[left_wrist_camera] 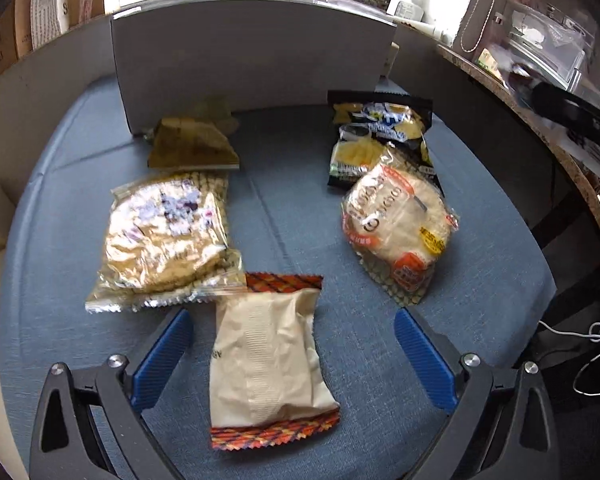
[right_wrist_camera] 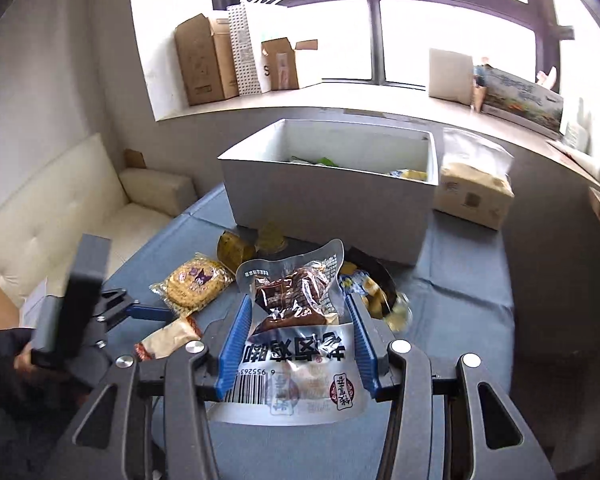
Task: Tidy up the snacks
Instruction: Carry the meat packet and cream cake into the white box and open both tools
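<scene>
Blue right gripper (right_wrist_camera: 298,330) clamps braised-meat pouch (right_wrist_camera: 296,320); left-wrist view misses grasp

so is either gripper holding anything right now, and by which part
The right gripper is shut on the clear meat snack pouch, pinching its two side edges near the middle. The left gripper is open, straddling the beige packet.

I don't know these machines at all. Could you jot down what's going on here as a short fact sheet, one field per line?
Setting: blue cloth table by a window
Container: white box, some items already inside
Left gripper: open, jaws either side of a cream packet lying on the cloth
Right gripper: shut on a clear pouch of dark brown snack, held above the table
Loose snacks: round cookie pack, black chip bag, orange-white bun pack
</scene>
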